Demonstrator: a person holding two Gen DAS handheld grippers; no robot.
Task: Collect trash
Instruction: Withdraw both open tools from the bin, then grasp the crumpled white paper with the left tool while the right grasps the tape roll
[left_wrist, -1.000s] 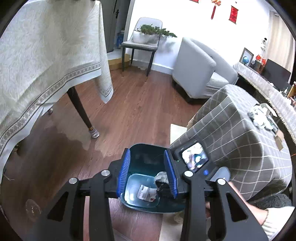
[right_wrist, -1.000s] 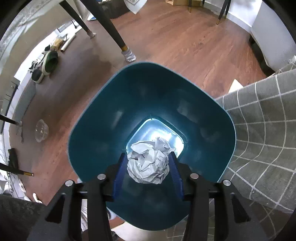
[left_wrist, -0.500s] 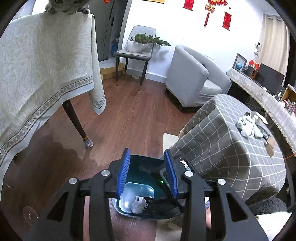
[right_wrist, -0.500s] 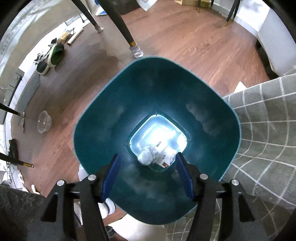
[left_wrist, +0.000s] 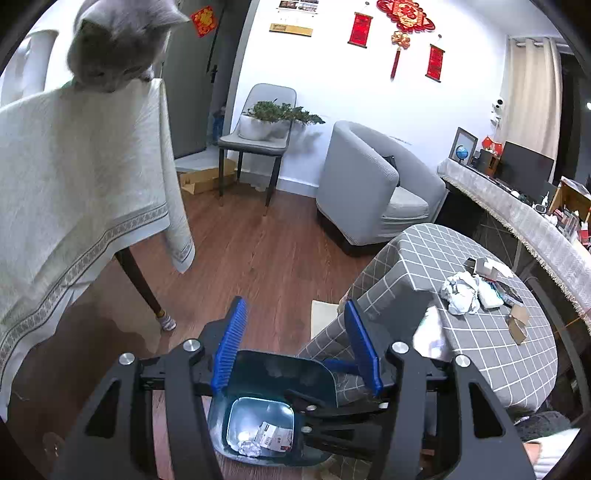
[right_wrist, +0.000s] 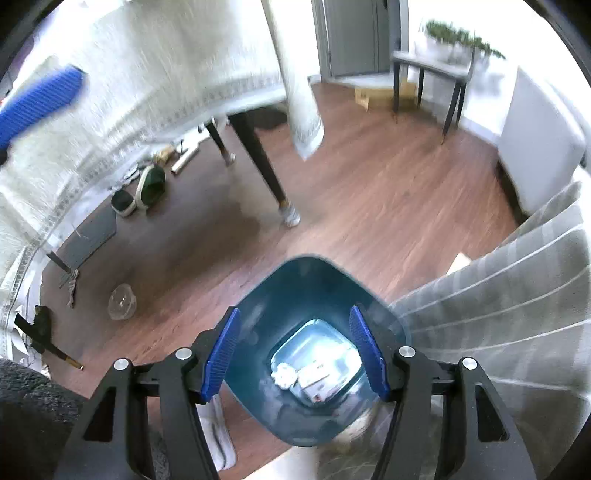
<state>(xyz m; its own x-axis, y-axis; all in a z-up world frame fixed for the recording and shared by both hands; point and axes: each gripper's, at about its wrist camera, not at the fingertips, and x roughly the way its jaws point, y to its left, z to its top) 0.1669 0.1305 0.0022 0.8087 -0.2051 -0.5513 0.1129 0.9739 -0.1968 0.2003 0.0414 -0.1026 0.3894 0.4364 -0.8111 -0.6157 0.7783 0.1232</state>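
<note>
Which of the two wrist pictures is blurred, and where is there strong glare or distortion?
Right wrist view: motion blur smears the cream patterned tablecloth and the grey checked tablecloth; the pale bottom of the teal plastic trash bin glares bright. Left wrist view: sharp, but the fisheye bends the room's edges, and the white wall is brightly lit.

1 bin (right_wrist: 258, 317) w/ 2 trash pcs, 2 grippers, 1 cat (left_wrist: 114, 44), 2 chairs.

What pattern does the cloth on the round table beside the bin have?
Grey with a grid of thin white lines, seen best in the left wrist view on the tablecloth.
</note>
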